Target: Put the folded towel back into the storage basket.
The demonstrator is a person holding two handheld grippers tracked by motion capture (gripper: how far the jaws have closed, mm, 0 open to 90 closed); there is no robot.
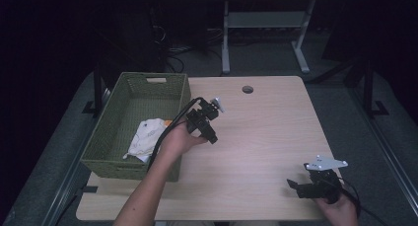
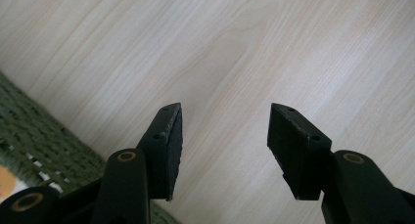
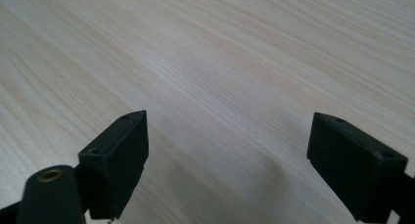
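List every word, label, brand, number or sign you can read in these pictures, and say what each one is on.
None can be read: the white cloth bag in the green woven basket shows only an orange patch, too small to read. The light wooden table, left gripper and right gripper carry no text.

The table (image 1: 266, 147) is pale, light wood with fine grain lines running across it and a small dark round hole toward twelve o'clock. At nine o'clock sits a woven basket (image 1: 106, 132), olive green, its weave showing a tight mesh pattern. Inside it lies a white cloth (image 1: 145, 137) with a bit of orange at its edge. The left gripper (image 1: 213, 137) is black; the right gripper (image 1: 294, 185), at five o'clock, is black too, topped by a light grey plate. Brass-coloured rings mark the jaw pivots. The floor around is dark grey.
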